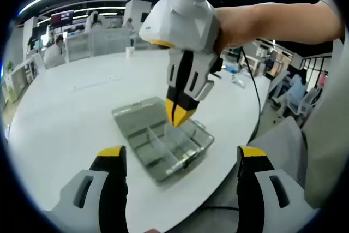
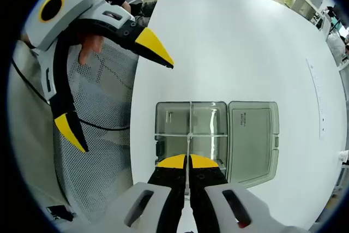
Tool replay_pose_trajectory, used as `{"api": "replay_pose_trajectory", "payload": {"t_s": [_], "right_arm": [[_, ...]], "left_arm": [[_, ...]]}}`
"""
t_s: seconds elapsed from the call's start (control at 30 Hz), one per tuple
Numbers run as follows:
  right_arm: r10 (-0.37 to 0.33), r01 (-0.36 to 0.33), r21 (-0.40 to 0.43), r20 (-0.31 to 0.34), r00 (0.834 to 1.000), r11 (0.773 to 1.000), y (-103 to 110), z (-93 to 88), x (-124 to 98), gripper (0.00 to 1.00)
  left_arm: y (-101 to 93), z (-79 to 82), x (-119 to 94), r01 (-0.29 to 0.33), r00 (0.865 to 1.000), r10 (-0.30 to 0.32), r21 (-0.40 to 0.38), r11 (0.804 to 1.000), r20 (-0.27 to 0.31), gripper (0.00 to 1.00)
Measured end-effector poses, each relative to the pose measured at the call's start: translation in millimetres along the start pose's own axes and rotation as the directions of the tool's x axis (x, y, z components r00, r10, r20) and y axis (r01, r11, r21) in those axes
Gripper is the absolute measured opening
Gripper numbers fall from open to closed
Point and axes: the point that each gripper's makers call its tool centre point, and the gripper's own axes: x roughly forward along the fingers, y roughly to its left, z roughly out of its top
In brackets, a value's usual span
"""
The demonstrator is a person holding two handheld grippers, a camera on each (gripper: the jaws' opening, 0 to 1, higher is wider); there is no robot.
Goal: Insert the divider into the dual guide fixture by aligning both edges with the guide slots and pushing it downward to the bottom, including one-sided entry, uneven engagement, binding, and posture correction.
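Right gripper view looks down on a clear plastic box [image 2: 191, 135] lying open on a white table [image 2: 245, 42], its lid [image 2: 253, 140] flat beside it. The right gripper [image 2: 188, 161] has its yellow tips pressed together on a thin clear divider [image 2: 189, 129]. The divider stands on edge over the box, its long side running straight away from the tips across the tray. The left gripper [image 2: 117, 99] hangs off the table edge with its jaws spread wide, holding nothing.
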Motion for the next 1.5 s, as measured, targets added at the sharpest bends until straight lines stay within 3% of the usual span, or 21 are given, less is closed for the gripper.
{"api": "replay_pose_trajectory", "payload": {"t_s": [0.83, 1.5], "right_arm": [[-0.008, 0.008, 0.003, -0.006, 1.000, 1.000, -1.0, -0.5, -1.2, 0.00], [-0.016, 0.014, -0.052, -0.055, 0.998, 0.999, 1.4, -0.7, 1.3, 0.00]], "left_arm": [[-0.1, 0.4, -0.1, -0.001, 1.000, 0.001, 0.000, 1.000, 0.000, 0.82], [0.3, -0.7, -0.7, -0.003, 1.000, 0.003, -0.001, 1.000, 0.002, 0.82]]}}
